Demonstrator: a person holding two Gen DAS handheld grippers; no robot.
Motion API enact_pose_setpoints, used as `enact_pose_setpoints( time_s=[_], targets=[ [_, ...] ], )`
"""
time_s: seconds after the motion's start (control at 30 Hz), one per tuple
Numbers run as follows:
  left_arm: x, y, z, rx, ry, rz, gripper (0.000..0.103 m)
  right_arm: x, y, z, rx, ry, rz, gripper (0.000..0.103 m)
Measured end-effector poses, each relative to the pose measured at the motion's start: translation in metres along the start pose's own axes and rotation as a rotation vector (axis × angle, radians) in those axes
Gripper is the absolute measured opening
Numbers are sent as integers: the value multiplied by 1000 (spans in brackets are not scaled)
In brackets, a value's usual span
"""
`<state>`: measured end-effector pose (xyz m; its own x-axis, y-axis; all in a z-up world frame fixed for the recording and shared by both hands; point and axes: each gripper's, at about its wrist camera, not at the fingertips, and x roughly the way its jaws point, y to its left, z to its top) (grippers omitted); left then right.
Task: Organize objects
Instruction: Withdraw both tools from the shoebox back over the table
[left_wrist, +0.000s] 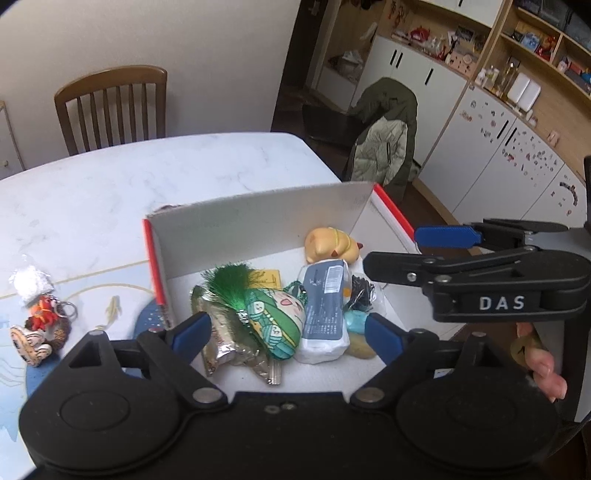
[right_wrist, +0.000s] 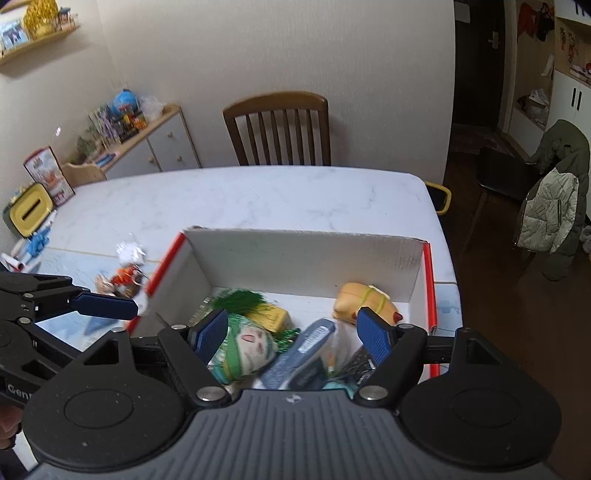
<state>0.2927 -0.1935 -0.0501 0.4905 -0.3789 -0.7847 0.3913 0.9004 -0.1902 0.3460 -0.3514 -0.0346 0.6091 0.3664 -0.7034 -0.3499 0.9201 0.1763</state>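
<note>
A white cardboard box (left_wrist: 266, 225) with red edges stands on the table and shows in the right wrist view too (right_wrist: 303, 254). It holds a green striped plush (left_wrist: 275, 321), a green tassel (left_wrist: 229, 284), a tissue pack (left_wrist: 325, 314), a yellow toy (left_wrist: 330, 245) and foil packets. My left gripper (left_wrist: 290, 334) is open and empty above the box's near side. My right gripper (right_wrist: 291, 338) is open and empty above the box. A keychain figure (left_wrist: 40, 325) lies on the mat left of the box; it also shows in the right wrist view (right_wrist: 123, 278).
The white marble table (right_wrist: 258, 199) carries a light blue mat (left_wrist: 74, 291). A wooden chair (right_wrist: 279, 129) stands behind it. A chair with a jacket (left_wrist: 384, 136) stands to the right. A yellow container (right_wrist: 27, 214) sits at the table's far left.
</note>
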Motion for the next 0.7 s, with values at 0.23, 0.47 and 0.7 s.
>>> enact_pose_setpoints(
  time_s=[0.23, 0.47, 0.7],
  targets=[
    [-34, 18, -5, -10, -65, 11, 95, -20, 26, -1, 18, -43, 23, 77],
    [-65, 49, -12, -33, -113, 23, 102, -24, 54, -4, 47, -63, 35, 79],
    [-87, 82, -17, -31, -146, 54, 102, -21, 89, -9, 54, -58, 59, 81]
  ],
)
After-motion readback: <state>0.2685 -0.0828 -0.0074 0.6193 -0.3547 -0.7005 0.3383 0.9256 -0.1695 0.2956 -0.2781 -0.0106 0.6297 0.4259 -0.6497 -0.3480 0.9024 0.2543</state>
